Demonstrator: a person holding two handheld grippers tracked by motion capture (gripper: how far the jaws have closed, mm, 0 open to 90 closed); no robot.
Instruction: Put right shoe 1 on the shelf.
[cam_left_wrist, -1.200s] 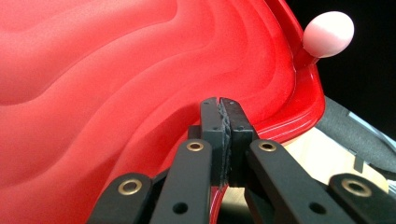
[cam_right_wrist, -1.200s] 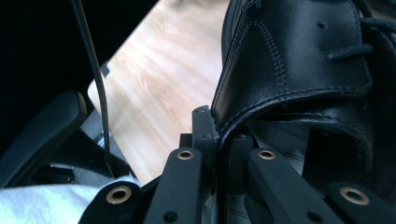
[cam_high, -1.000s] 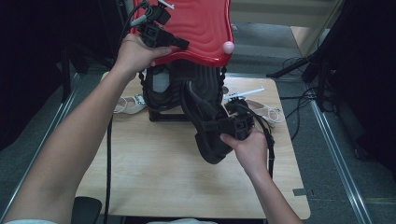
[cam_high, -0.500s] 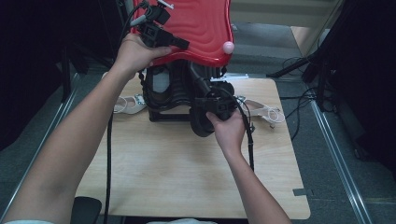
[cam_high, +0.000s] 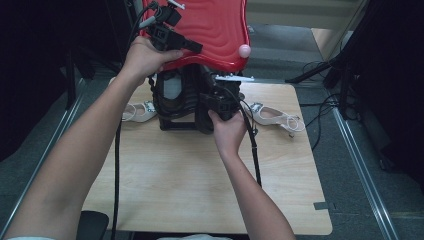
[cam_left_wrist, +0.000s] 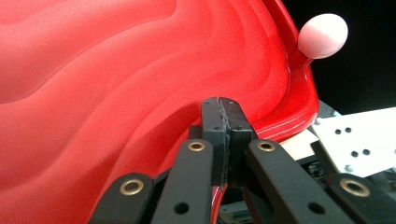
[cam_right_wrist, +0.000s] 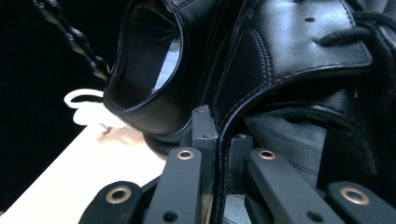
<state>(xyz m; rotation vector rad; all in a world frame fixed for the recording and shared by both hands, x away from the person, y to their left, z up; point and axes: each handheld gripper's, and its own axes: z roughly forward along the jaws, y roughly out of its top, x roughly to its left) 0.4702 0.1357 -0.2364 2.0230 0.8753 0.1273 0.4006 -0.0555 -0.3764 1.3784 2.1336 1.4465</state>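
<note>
Under the raised lid (cam_high: 210, 25), at the mouth of the box (cam_high: 167, 122): boot (cam_high: 204, 111), pinched at its collar edge by the right gripper (cam_right_wrist: 219, 133), jaws closed on the leather. Sits farther in than a second ago, when held out over the open desk (cam_high: 175, 185); now tucked beneath the lid's rim, just beside another black shoe (cam_right_wrist: 144, 70). Means stowing looks nearly done, only the set-down and release left. Above, left gripper (cam_left_wrist: 223, 112) clamped shut on the lid's edge, propping it up, unmoved. Out to either side, white sandals (cam_high: 272, 116) lying flat on the desk, apart from the box.
</note>
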